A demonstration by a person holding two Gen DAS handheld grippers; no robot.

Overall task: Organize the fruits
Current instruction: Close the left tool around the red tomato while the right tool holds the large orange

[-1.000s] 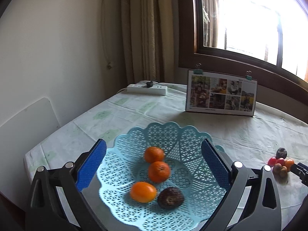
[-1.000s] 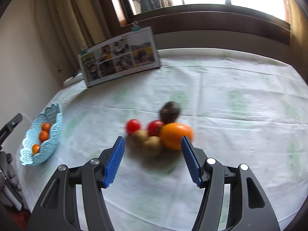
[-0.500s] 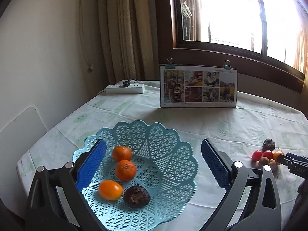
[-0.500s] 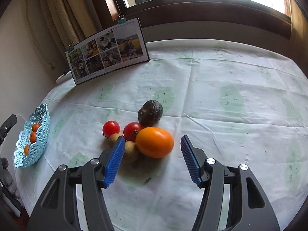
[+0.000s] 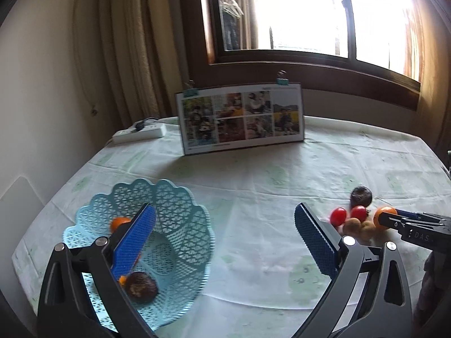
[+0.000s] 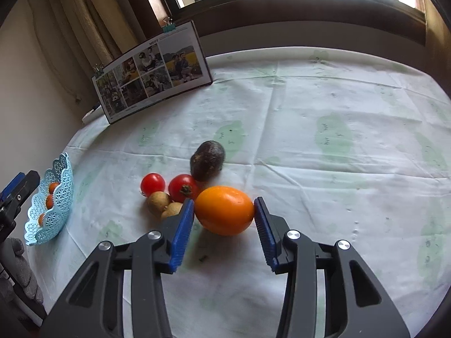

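Item 1: orange fruit (image 6: 224, 209), oval, on counter (image 6: 338, 169), front of loose pile. Long axis roughly across the right gripper (image 6: 224, 225), i.e. spanning finger to finger. Sits dead centre betw. the two blue fingers (image 6: 183, 231), both pads at or just touching its ends; firm clamp not confirmed, fruit resting on cloth, not lifted. Judged: grasp step, closing on fruit.

Item 2: rest of pile, immed. left/behind orange: two red tomatoes (image 6: 181, 187), two small brown fruits (image 6: 157, 202), dark avocado-like fruit (image 6: 207, 160) at back. Nearest brown fruit just beside left finger pad; risk of nudging it on lift.

Item 3: blue lattice basket (image 5: 180, 225), far left of pile, well apart. Holds small oranges (image 5: 118, 222) and one dark fruit (image 5: 140, 286).

Item 4: left gripper (image 5: 225, 242), fingers wide apart, nothing held, hovering at basket's right side; left finger pad over basket interior. Well apart from pile, so right hand much nearer to orange.

Item 5: surroundings. Pale green-print cloth on counter; photo board (image 5: 242, 118) w/ clips propped at back; white power strip (image 5: 141, 133) back left; curtain (image 5: 126, 42) and window (image 5: 310, 14) behind.

Next move, est.: close fully across long axis, lift straight up, carry left to basket.
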